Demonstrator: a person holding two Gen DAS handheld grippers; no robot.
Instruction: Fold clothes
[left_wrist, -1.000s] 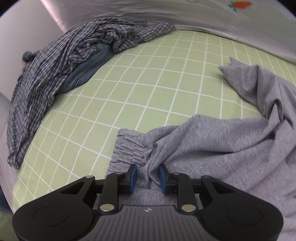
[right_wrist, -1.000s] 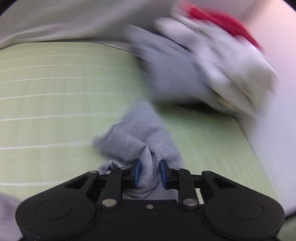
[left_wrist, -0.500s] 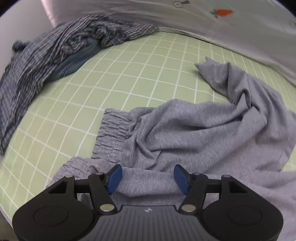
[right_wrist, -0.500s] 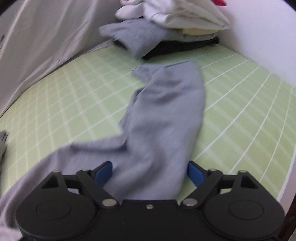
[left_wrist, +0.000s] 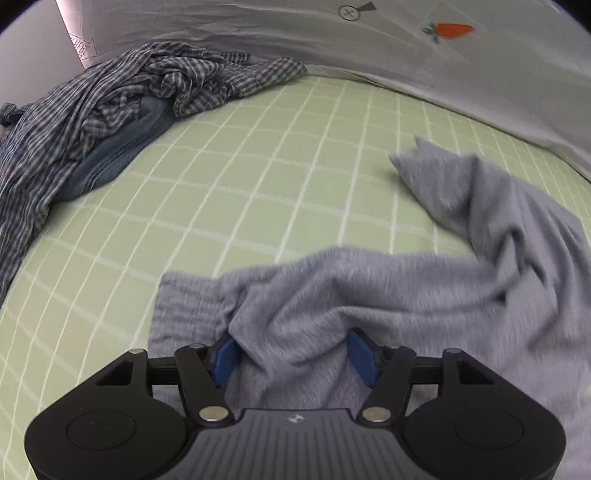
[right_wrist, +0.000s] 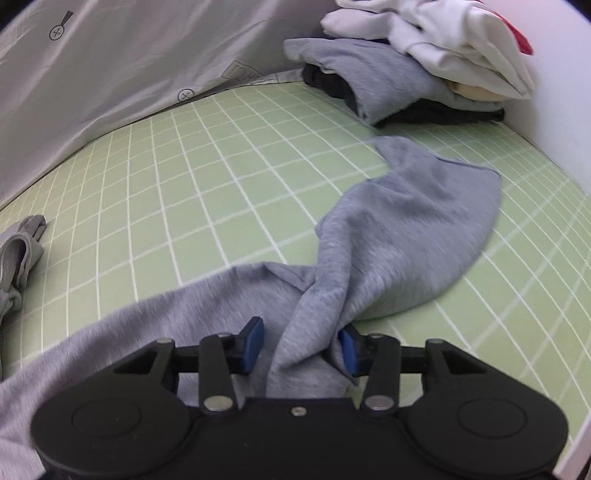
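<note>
Grey jersey trousers (left_wrist: 406, 295) lie rumpled across a bed whose sheet (left_wrist: 258, 177) is pale green with a white grid. Seen from the left wrist, the left tongs (left_wrist: 293, 356) stand partly open, their blue pads (left_wrist: 225, 356) spread with a bunched ridge of the grey cloth lying between them — the fabric touches both pads, but the gap is wide and it does not look pinched. Just ahead and to the left of these tongs is the gathered elastic waistband (left_wrist: 188, 306); one trouser leg runs off ahead and to the right, ending in a pointed fold. This view is slightly blurred on the right.

Far ahead and left of the left tongs sits a heap of a checked shirt (left_wrist: 110, 107) over a pair of blue jeans (left_wrist: 122, 155). Beyond the sheet rises a pale grey cloth (left_wrist: 369, 48) printed with a small carrot (left_wrist: 448, 30).

From the right wrist, the right tongs (right_wrist: 301, 343) are likewise part open, a twisted fold of the other trouser leg (right_wrist: 406, 236) passing between the pads and resting against the right-hand one. That leg spreads flat ahead and to the right. Further ahead — against the wall — is a stack of folded clothes (right_wrist: 424, 62), grey, black and white with a bit of red.
</note>
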